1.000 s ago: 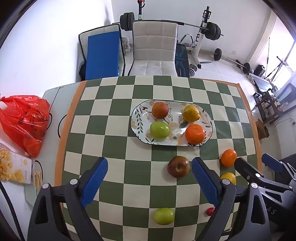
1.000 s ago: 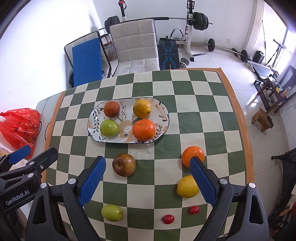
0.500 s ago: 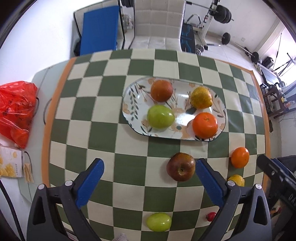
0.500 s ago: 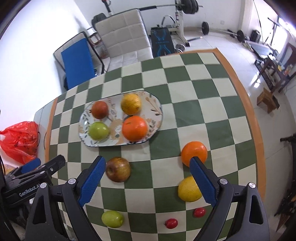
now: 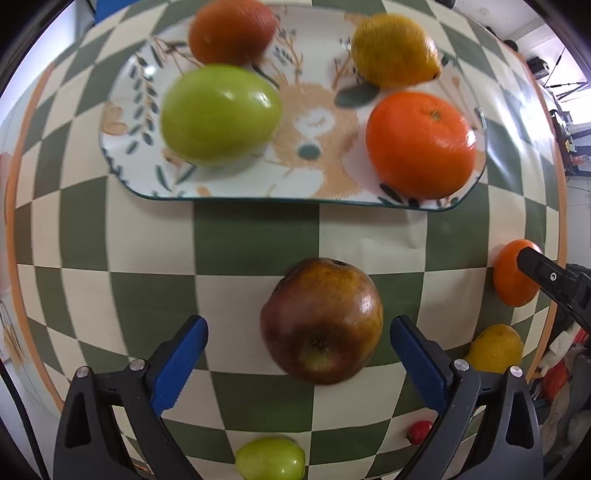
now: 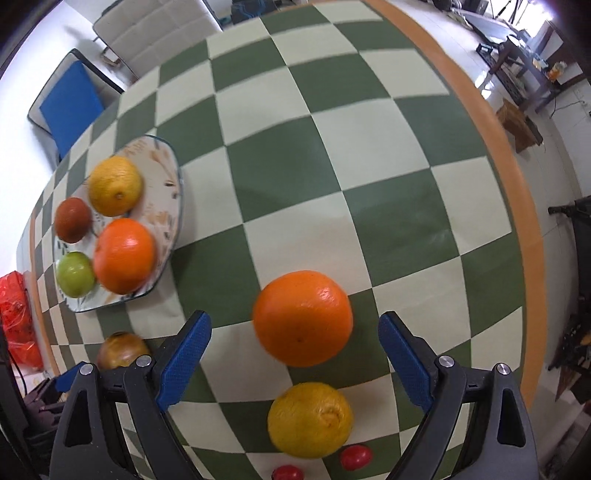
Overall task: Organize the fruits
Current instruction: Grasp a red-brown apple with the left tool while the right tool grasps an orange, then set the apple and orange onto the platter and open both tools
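Note:
In the left wrist view my left gripper [image 5: 299,332] is open, its blue pads on either side of a brown-red apple [image 5: 322,319] on the checkered cloth. Beyond it the patterned plate [image 5: 303,184] holds a green apple [image 5: 219,112], a dark red fruit [image 5: 232,29], a lemon [image 5: 395,55] and an orange [image 5: 421,144]. In the right wrist view my right gripper [image 6: 295,332] is open around a loose orange [image 6: 303,317]; a lemon [image 6: 310,419] lies just nearer. The plate [image 6: 173,229] is at left.
A small green fruit [image 5: 271,458] and a red cherry tomato [image 5: 419,431] lie near the front edge; two tomatoes show in the right wrist view [image 6: 355,456]. A red bag [image 6: 16,314] sits off the table's left. The orange table border [image 6: 517,206] marks the right edge.
Both grippers have moved down and forward toward the table: the left now straddles the brown-red apple, the right straddles the loose orange. Both stay open.

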### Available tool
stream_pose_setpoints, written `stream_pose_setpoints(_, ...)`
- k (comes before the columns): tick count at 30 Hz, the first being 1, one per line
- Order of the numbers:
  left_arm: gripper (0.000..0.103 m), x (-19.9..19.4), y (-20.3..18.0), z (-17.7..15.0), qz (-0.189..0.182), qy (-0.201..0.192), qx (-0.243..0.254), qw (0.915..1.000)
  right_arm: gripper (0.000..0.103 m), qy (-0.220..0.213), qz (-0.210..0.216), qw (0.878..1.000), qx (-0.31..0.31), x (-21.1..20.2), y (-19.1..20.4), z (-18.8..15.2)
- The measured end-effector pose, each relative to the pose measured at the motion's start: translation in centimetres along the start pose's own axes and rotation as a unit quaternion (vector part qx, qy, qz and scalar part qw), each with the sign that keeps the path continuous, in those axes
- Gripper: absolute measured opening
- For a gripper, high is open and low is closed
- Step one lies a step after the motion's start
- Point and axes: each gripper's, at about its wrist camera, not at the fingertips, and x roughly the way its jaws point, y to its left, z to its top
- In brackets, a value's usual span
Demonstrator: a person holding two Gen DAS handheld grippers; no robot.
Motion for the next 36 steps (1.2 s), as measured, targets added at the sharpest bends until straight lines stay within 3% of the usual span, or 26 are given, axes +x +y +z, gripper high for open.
stream_pose_setpoints(2, 0.096, 0.7, -0.3, 0.2, -0.008, 0.002, 0.004, 1.0000, 0.094, 0.012, -0.002, 1.000, 0.000, 1.5, -0.3, 0.4)
stream_pose_setpoints(4, 0.068, 0.9, -0.6, 0.2, -0.006, -0.007, 0.012, 0.9999, 0.088, 0.024, 0.002, 1.000, 0.004, 2.7, -0.5, 0.7)
stream_pose_setpoints(5, 0.064, 0.9, -0.7, 0.2, -0.018, -0.008, 0.015, 0.9997, 0.079, 0.030, -0.002, 1.000, 0.005, 3.4, -0.6, 0.8)
stream_pose_setpoints(6, 0.064, 0.8, -0.8, 0.1, -0.015, -0.010, 0.016, 0.9997, 0.069, 0.035, -0.003, 0.999, 0.004, 3.8, -0.6, 0.9)
stream_pose_setpoints(8, 0.063, 0.5, -0.9, -0.2, -0.002, -0.020, 0.024, 0.9995, 0.067, 0.034, 0.005, 0.999, 0.002, 4.2, -0.3, 0.9)
stream_pose_setpoints(13, 0.063, -0.3, 1.3, -2.2, 0.003, -0.023, 0.013, 0.9996, 0.066, 0.049, 0.034, 0.997, -0.043, 4.2, 2.4, -0.7)
stream_pose_setpoints(18, 0.063, 0.0, 4.4, -4.1, 0.005, -0.017, -0.018, 0.9997, 0.066, 0.083, 0.065, 0.988, -0.115, 4.8, 6.9, -4.3)
stream_pose_setpoints(21, 0.064, 0.2, 5.4, -4.2, -0.006, -0.020, -0.038, 0.9991, 0.066, 0.079, 0.045, 0.985, -0.143, 5.6, 8.6, -5.6)
stream_pose_setpoints(32, 0.063, -0.7, 4.5, -4.4, -0.006, -0.026, -0.032, 0.9991, 0.066, 0.079, 0.029, 0.985, -0.152, 6.0, 10.1, -6.1)
stream_pose_setpoints(36, 0.063, -3.1, 4.8, -3.3, -0.033, -0.032, -0.045, 0.9979, 0.066, 0.086, 0.062, 0.985, -0.133, 5.4, 9.9, -6.3)
